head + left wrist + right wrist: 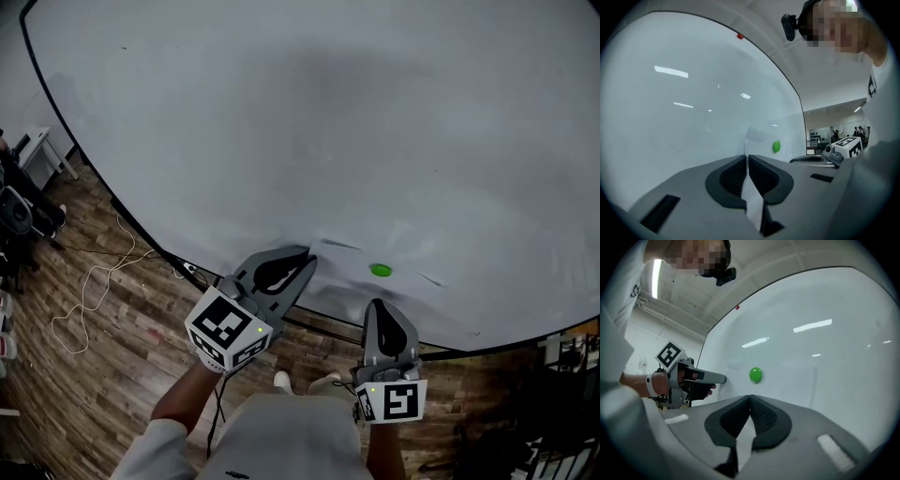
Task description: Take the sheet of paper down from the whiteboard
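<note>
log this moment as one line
left gripper shut on sheet of paper edge | right gripper shut | green magnet pins sheet to whiteboard | sheet not yet down

The broad white whiteboard [309,112] closes off the whole front like a wall, so a gripper can move only along it or back from it. Its surface above and to the left of the white sheet of paper [759,137] is bare. On the sheet, the round green magnet [380,270] stands proud. It sits between the left gripper [309,259], clamped on the sheet's edge, and the right gripper [378,306], closed just below the magnet. An open gap separates the two grippers. At the head view's lower left, a looped white cable [89,295] lies on the wooden plank floor [112,356], well apart from both.
</note>
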Motion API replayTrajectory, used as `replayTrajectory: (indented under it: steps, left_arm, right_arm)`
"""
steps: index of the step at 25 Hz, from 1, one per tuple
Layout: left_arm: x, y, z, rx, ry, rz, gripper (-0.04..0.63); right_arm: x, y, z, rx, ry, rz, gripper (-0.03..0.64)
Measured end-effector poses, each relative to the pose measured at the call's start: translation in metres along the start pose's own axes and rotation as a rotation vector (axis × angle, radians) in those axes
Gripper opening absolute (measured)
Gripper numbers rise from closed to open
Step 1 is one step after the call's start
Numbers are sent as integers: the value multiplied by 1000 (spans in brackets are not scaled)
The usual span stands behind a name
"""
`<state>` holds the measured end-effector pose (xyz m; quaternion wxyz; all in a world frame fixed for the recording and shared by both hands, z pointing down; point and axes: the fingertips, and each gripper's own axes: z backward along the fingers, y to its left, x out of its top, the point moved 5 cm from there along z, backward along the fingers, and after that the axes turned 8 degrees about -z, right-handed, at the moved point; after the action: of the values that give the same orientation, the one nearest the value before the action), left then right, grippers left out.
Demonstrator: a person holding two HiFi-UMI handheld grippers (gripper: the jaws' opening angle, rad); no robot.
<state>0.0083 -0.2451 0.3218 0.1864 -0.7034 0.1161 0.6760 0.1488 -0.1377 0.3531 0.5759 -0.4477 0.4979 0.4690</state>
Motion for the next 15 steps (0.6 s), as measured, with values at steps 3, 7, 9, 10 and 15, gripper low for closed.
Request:
replayTrajectory:
  steps: [3,7,9,10,15]
  left_arm:
    - [0,-3,2,7,9,-6,12]
    - [1,-7,6,1,15,18,6]
    - [2,-8,8,5,20,18,6]
    - [2,-8,8,8,23,14,6]
    - [3,-14,11,12,20,12,6]
  right_arm:
    - [7,1,0,-12,-12,3,12]
    - [16,4,-2,-19,-15,8,38]
    - [20,5,-4,-34,-20,19,68]
    - [22,5,-4,-45,-22,32,72]
    - [33,9,-10,-83,-45,87,123]
